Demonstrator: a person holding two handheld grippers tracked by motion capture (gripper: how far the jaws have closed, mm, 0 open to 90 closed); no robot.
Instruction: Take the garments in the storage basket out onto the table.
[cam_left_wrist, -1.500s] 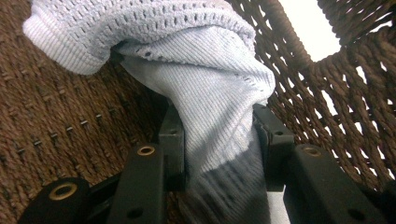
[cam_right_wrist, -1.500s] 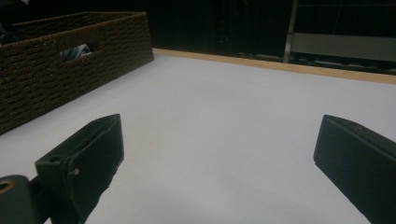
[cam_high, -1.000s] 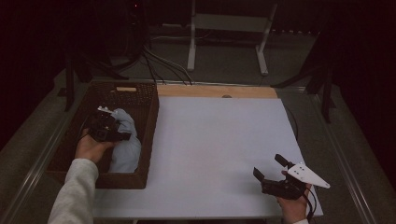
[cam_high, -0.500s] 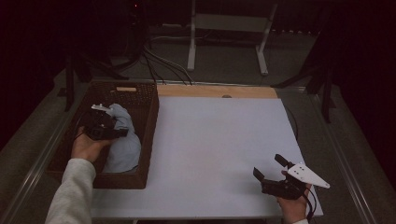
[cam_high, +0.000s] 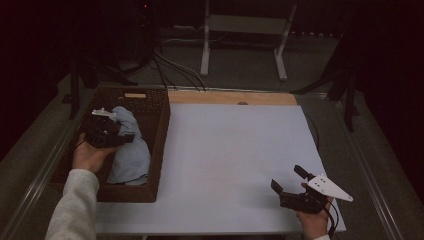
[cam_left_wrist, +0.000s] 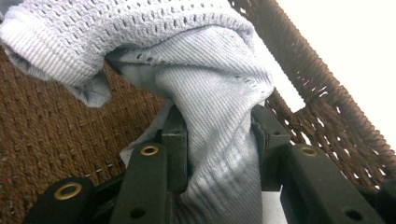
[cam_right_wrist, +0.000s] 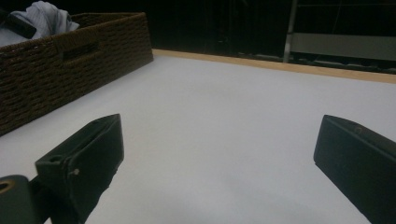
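While the left gripper (cam_left_wrist: 217, 140) had its jaws clamped on a thick fold of the pale blue knitted garment (cam_left_wrist: 205, 84), the ribbed cloth bulged up between the two black fingers (cam_left_wrist: 175, 140) and draped over their tips. Around the grip, the rest of the garment lay bunched inside the brown woven basket (cam_high: 159, 131), which sat at the left side of the white table (cam_high: 230, 160). From the high view the left gripper (cam_high: 122, 139) sat over the garment (cam_high: 131, 155), the hand (cam_high: 90, 155) reaching in over the basket's near left part.

Well apart from this, the right gripper (cam_high: 290, 180) rested at the near right corner of the table with its jaws wide apart and nothing between them; its own view showed bare tabletop between the fingers (cam_right_wrist: 88, 154) and the basket (cam_right_wrist: 56, 79) farther off.

By my reading, the step in hand was taking the garment out of the basket, with the grip made and the lift not yet finished. The next move would call for raising the cloth high enough to clear the basket wall, then carrying it over to the open table, where the waiting gripper could take a second hold.
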